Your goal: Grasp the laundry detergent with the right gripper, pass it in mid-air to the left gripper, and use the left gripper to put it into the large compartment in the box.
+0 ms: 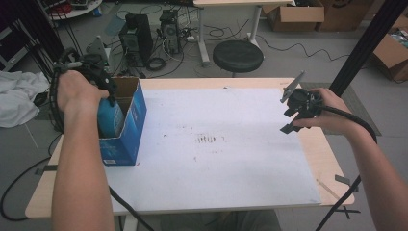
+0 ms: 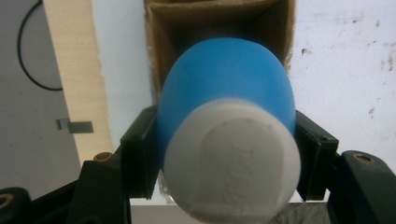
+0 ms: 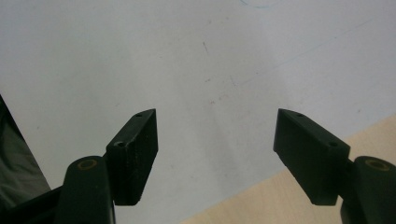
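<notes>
My left gripper [image 1: 105, 94] [image 2: 226, 154] is shut on a blue bottle [image 1: 109, 120] [image 2: 229, 79] with a white cap [image 2: 233, 161]. The black jaws press its two sides just behind the cap. The bottle hangs bottom-first in the open top of a blue cardboard box [image 1: 137, 115] [image 2: 219, 21] at the table's left edge, partly sunk inside. My right gripper [image 1: 291, 119] [image 3: 215, 144] is held over the right side of the white board [image 1: 216, 144] [image 3: 196, 56]. Its jaws stand open with nothing between them.
The white board covers most of the wooden table [image 1: 332, 163]. Behind the table are a black stool [image 1: 237, 55], computer towers [image 1: 136, 36] with cables, and cardboard boxes [image 1: 293, 14]. A black post [image 1: 365, 43] rises at the right. A white cloth [image 1: 17, 96] lies at the left.
</notes>
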`<move>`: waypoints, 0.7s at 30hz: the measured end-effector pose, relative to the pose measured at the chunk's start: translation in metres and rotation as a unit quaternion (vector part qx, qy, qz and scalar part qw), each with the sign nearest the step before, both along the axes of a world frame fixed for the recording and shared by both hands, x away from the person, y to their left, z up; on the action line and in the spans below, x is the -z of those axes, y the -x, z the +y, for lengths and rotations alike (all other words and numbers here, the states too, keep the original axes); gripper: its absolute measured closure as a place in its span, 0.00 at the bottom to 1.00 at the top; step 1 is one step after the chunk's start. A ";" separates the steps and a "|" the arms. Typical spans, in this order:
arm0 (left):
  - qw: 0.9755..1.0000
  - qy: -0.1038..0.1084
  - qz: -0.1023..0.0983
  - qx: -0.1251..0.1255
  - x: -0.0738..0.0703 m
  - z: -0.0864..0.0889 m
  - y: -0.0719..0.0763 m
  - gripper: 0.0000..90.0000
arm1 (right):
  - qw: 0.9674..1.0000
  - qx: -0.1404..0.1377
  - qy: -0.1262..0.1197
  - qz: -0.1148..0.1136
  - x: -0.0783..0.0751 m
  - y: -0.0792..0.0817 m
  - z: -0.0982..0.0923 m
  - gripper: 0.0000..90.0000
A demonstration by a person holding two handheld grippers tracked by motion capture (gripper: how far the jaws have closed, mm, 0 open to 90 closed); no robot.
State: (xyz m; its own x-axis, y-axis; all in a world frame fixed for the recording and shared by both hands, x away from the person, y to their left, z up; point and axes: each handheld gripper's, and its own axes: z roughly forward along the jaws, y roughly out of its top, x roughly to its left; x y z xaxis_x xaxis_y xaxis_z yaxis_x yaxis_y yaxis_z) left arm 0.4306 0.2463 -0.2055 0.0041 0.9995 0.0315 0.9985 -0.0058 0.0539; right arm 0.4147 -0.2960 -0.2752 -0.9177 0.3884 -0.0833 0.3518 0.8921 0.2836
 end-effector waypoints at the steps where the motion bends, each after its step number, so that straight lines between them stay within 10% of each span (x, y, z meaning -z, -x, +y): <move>1: 1.000 0.000 0.000 0.000 0.000 0.000 0.000 0.43 | 1.000 0.002 0.002 0.001 0.000 0.000 0.000 0.34; 21: 1.000 -0.002 0.025 0.002 0.050 0.001 -0.004 0.43 | 1.000 0.002 0.001 0.005 0.006 0.000 -0.001 0.34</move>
State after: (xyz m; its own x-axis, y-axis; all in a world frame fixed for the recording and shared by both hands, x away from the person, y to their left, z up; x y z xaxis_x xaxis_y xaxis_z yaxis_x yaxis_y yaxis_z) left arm 0.4346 0.2469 -0.2553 0.0091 0.9994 0.0347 1.0000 -0.0092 0.0035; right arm 0.4151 -0.2966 -0.2813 -0.9170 0.3916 -0.0757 0.3577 0.8915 0.2781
